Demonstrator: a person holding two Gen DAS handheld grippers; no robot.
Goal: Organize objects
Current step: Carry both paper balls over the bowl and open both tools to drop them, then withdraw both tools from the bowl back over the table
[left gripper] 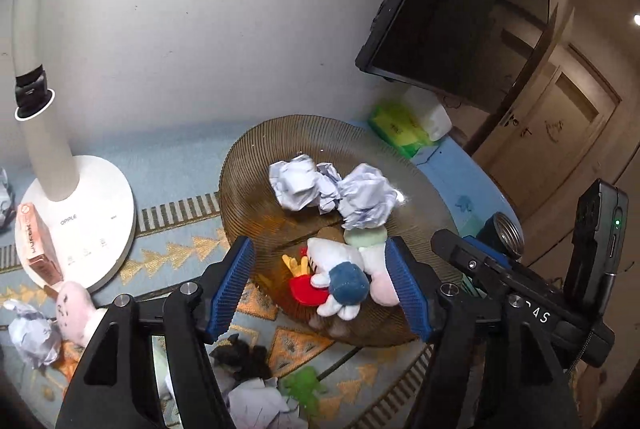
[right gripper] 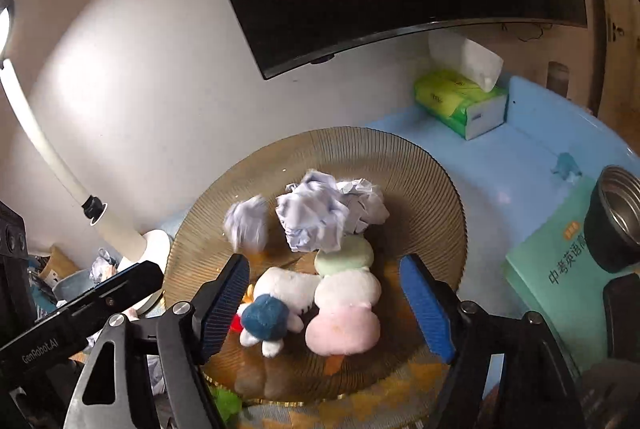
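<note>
A ribbed amber glass plate (left gripper: 248, 165) (right gripper: 420, 173) holds crumpled paper balls (left gripper: 360, 201) (right gripper: 316, 217), a white plush with blue paw (left gripper: 336, 269) (right gripper: 280, 293), a red fries toy (left gripper: 304, 285) and a pastel dango plush (left gripper: 376, 265) (right gripper: 344, 305). One paper ball (right gripper: 246, 225) is blurred at the plate's left. My left gripper (left gripper: 324, 289) is open above the plush toys. My right gripper (right gripper: 326, 305) is open above the same toys. Both are empty.
A white lamp (left gripper: 76, 225) and a pink box (left gripper: 38, 245) stand at left. A pink plush (left gripper: 76, 305), paper balls (left gripper: 30, 337), a dark toy (left gripper: 240, 357) and a green toy (left gripper: 304, 387) lie on the patterned cloth. A tissue pack (right gripper: 460, 101), green book (right gripper: 560, 269) and steel cup (right gripper: 620, 217) sit right.
</note>
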